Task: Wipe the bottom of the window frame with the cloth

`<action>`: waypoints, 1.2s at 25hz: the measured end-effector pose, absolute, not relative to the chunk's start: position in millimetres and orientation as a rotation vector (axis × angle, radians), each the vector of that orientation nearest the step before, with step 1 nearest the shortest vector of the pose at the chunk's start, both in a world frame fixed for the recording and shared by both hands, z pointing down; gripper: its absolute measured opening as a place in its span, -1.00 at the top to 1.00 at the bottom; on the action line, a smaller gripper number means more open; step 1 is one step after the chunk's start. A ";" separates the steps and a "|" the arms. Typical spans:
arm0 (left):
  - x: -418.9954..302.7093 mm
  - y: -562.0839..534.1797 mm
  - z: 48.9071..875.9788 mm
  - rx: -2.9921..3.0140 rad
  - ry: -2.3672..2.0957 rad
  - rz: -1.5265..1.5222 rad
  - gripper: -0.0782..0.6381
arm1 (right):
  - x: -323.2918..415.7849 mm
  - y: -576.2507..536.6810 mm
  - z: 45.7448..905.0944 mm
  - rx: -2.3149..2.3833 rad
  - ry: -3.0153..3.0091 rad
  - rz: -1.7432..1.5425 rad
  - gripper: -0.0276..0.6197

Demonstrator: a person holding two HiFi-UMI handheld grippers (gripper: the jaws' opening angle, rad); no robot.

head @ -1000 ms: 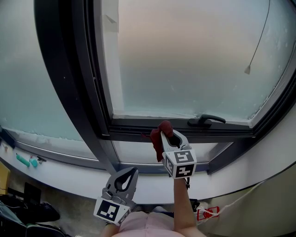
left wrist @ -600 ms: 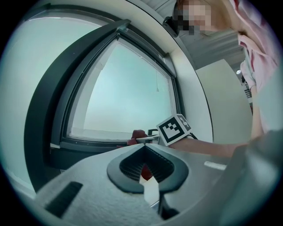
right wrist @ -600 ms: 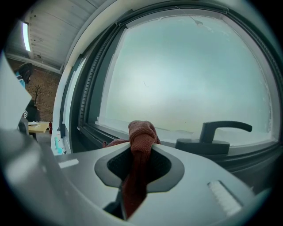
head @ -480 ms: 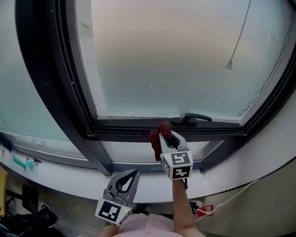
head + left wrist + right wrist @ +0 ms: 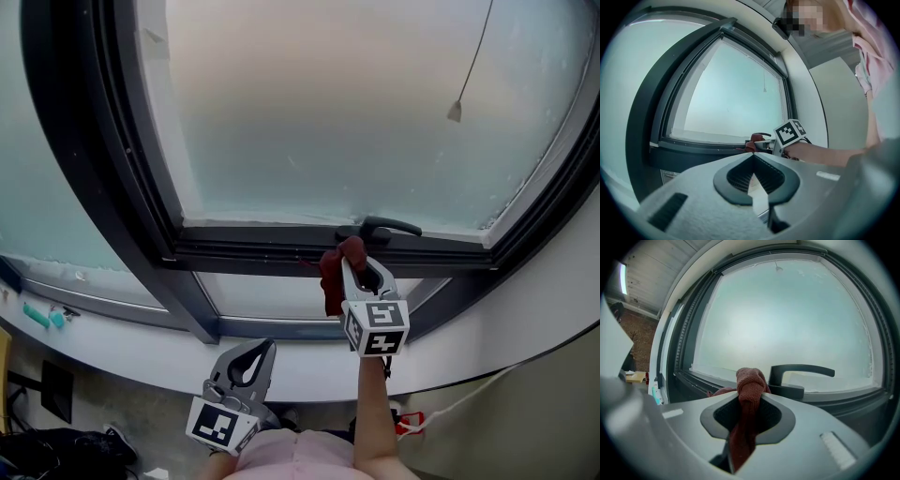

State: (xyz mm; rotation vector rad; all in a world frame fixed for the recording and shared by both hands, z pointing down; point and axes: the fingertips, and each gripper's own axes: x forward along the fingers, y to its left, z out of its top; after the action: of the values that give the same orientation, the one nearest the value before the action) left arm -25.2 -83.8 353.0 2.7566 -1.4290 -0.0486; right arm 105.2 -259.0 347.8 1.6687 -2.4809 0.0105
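Pinched in the right hand-held gripper (image 5: 351, 264), the bunched dark-red cloth (image 5: 330, 281) could snag the black lever handle (image 5: 386, 227) (just beside it).

A plain indoor room at a big window, more workroom or office than home, though its exact kind cannot be told.

A dark window frame (image 5: 281, 251) with a lever handle (image 5: 384, 227) holds frosted glass (image 5: 319, 112) above a white sill (image 5: 141, 354). A pull cord (image 5: 466, 66) hangs before the pane. The right gripper view shows a panelled ceiling (image 5: 654, 275) with a strip light (image 5: 622, 273).
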 end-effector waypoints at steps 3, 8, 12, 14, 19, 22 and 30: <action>-18.9 -82.4 353.4 2.757 -1.424 -0.048 0.80 | 114.9 -258.7 348.5 1.679 -2.471 0.008 0.66; -17.9 -82.1 352.5 2.760 -1.430 -0.051 0.80 | 131.1 -259.4 348.6 1.720 -2.460 0.021 0.67; -23.7 -82.5 353.7 2.753 -1.433 -0.053 0.80 | 146.1 -260.1 349.6 1.777 -2.435 0.046 0.66; -28.4 -83.0 354.2 2.751 -1.429 -0.054 0.80 | 148.4 -260.4 349.9 1.800 -2.417 0.047 0.66; -47.7 -82.7 351.9 2.757 -1.417 -0.064 0.80 | 147.7 -259.2 347.1 1.878 -2.320 -0.007 0.67; -70.0 -82.9 349.7 2.746 -1.430 -0.056 0.80 | 132.4 -245.1 335.5 1.933 -2.292 -0.060 0.67; -129.0 -90.1 341.9 2.732 -1.485 -0.038 0.80 | -38.7 -203.6 303.6 1.613 -2.691 -0.172 0.67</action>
State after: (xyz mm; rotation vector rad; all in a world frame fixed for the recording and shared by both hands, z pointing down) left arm -129.0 -90.1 341.9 2.7320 -1.4846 -0.0378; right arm -38.7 -203.6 303.6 1.6135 -2.6909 -0.1724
